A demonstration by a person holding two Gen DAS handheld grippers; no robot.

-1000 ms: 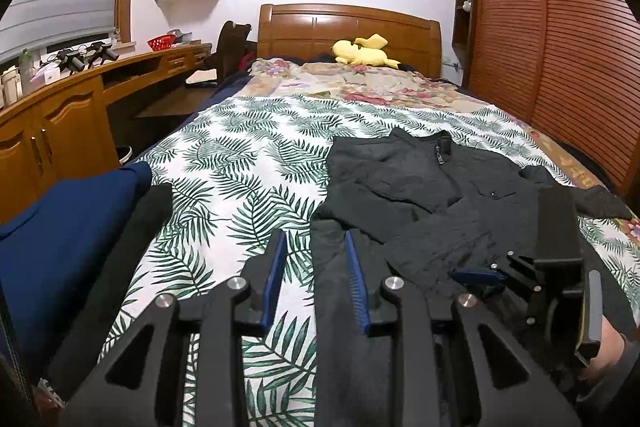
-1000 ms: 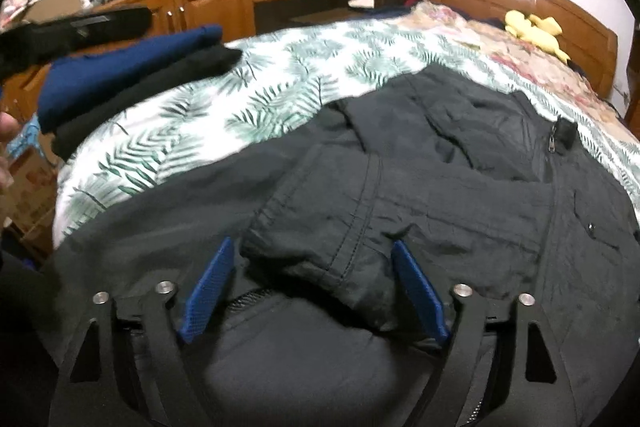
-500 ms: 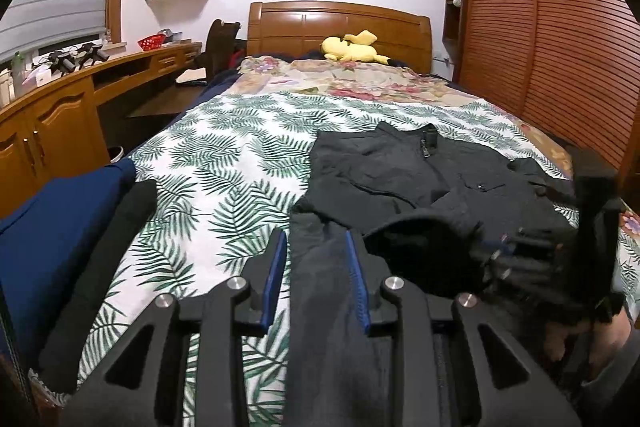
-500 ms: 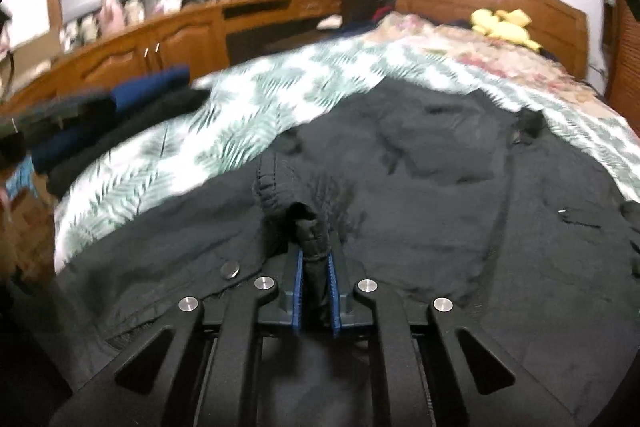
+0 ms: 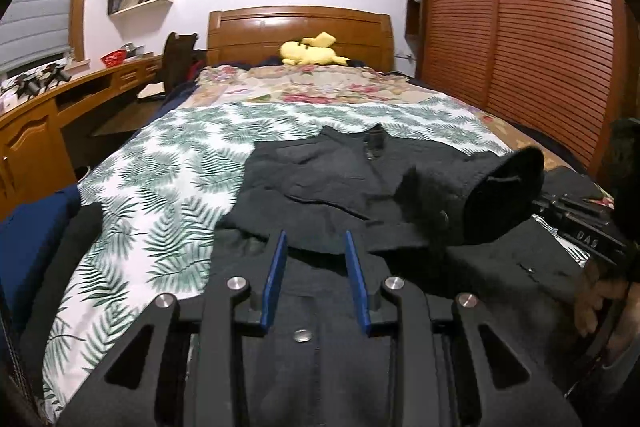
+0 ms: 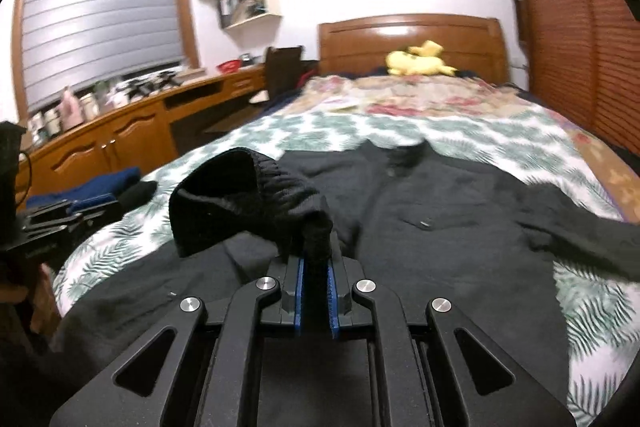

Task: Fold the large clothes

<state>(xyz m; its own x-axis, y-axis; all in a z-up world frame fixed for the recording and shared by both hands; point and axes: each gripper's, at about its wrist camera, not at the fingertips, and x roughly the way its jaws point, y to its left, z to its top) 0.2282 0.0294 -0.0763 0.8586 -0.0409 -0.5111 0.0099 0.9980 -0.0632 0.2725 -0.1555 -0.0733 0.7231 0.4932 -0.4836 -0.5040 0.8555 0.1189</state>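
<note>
A large black jacket lies spread on the bed, collar toward the headboard; it also shows in the right wrist view. My right gripper is shut on the jacket's ribbed sleeve cuff and holds it lifted above the jacket body. In the left wrist view the raised cuff hangs at the right, with the right gripper body behind it. My left gripper is open and empty, low over the jacket's lower left part.
The bed has a palm-leaf sheet and a floral quilt. A yellow plush toy lies by the headboard. Folded navy and black clothes sit at the left edge. A wooden desk is left, wardrobe doors right.
My right gripper closed on the sleeve cuff, then lifted it up and toward the right over the jacket. My left gripper stayed open and moved slightly over the jacket's lower part.
</note>
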